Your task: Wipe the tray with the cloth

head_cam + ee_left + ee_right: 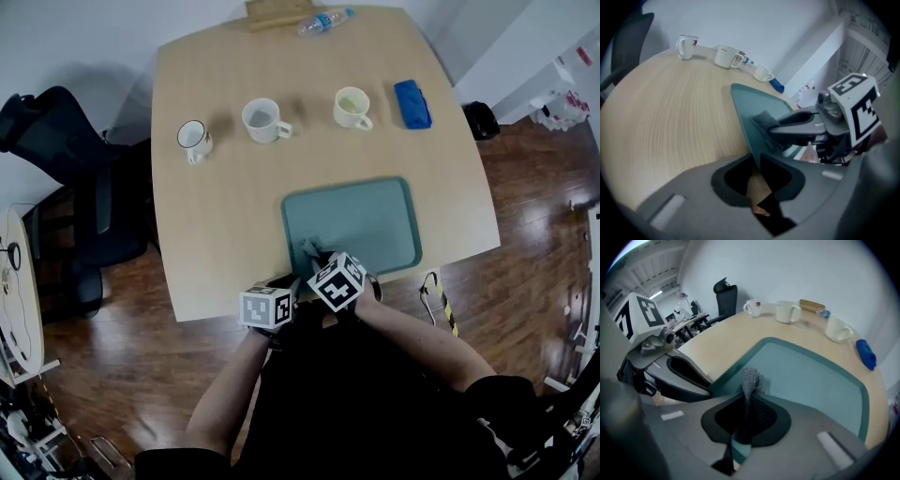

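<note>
Between the fingers of the left gripper point(757, 163) runs the near left rim of the teal tray point(806, 376), and the jaws are clamped on it; the tray lies flat on the wooden table point(216, 234). Just to the right of those fingers, the right gripper point(748, 399) has its jaws pressed together on the grey cloth point(750, 377); a bunched tuft pokes out past its fingertips onto the tray's floor near that corner. Well beyond both pairs of fingertips, three mugs point(264, 120) and a blue object point(412, 103) stand in a row across the table's far side.
</note>
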The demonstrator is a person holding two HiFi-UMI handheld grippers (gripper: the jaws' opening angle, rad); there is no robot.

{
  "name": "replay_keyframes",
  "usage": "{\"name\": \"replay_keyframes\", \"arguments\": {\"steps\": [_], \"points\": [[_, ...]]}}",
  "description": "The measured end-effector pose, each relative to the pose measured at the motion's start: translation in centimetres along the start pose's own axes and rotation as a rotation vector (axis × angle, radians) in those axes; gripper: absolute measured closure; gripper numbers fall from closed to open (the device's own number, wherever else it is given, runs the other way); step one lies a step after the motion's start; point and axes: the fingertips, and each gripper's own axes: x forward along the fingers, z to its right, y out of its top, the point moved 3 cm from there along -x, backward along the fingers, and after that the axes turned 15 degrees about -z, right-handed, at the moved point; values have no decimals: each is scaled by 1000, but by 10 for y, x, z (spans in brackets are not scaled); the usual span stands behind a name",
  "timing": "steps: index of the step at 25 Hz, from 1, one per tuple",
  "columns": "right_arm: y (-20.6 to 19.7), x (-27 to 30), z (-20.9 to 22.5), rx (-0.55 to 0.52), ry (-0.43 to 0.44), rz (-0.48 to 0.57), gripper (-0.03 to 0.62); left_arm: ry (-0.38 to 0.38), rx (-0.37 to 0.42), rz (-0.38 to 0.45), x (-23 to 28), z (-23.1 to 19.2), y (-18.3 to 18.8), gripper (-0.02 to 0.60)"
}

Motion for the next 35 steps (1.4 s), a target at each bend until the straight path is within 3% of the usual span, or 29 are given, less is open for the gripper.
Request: {"name": "replay_keyframes", "arguments": {"steps": [3, 7, 10, 15, 20, 25, 28, 35], "points": [[20, 7, -30, -73, 57, 14, 565, -10, 5, 6, -1, -1, 1, 520], [19, 8, -23, -14, 123, 42, 565, -29, 1, 22, -2, -4, 1, 520], [-11, -5, 20, 94, 47, 39, 564, -51, -16, 45, -1, -6, -2, 520], [-104, -35, 121, 316, -114, -15, 565, -62, -53, 68, -1, -8, -3, 523], [-183, -49, 180, 398, -224, -86, 565, -58, -56, 62, 1, -6, -2, 524], [-185, -46, 165, 392, -234, -75, 565, -51, -63, 73, 2, -2, -3, 526], [-173, -42, 141, 395, -189, -62, 565, -50, -68, 79, 3, -1, -2, 526], [-86, -24, 47, 190, -46, -12, 565, -62, -82, 86, 3, -1, 0, 529]]}}
